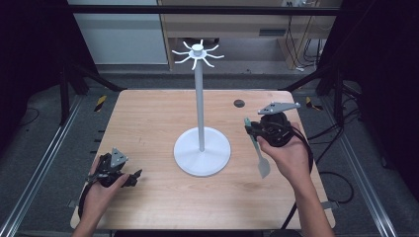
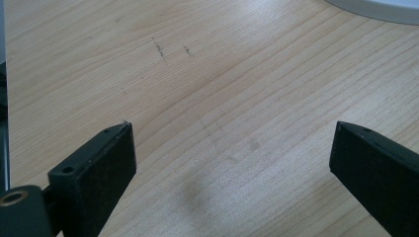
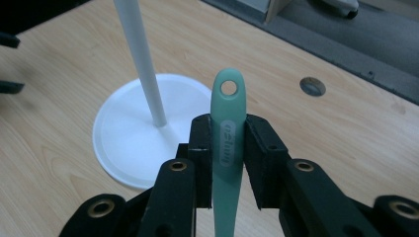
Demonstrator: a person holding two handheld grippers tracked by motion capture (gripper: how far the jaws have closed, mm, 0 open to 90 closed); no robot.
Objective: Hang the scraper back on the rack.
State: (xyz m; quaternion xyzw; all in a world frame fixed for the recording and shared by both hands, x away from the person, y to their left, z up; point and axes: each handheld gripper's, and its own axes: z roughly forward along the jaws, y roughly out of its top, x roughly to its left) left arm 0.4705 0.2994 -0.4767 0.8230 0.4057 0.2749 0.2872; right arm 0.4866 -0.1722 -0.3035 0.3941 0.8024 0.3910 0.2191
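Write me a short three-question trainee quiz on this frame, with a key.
1. True or false: the right gripper is shut on the green spatula.
2. Which end of the spatula sticks out past the jaws in the right gripper view? A) the blade B) the handle end with the hanging hole
3. What lies under the left gripper, whose jaws stand apart?

Key
1. True; the pads press on the handle from both sides.
2. B; in the high view the blade hangs down toward the table, beside the white hook stand.
3. Bare wooden table, nothing between the jaws.
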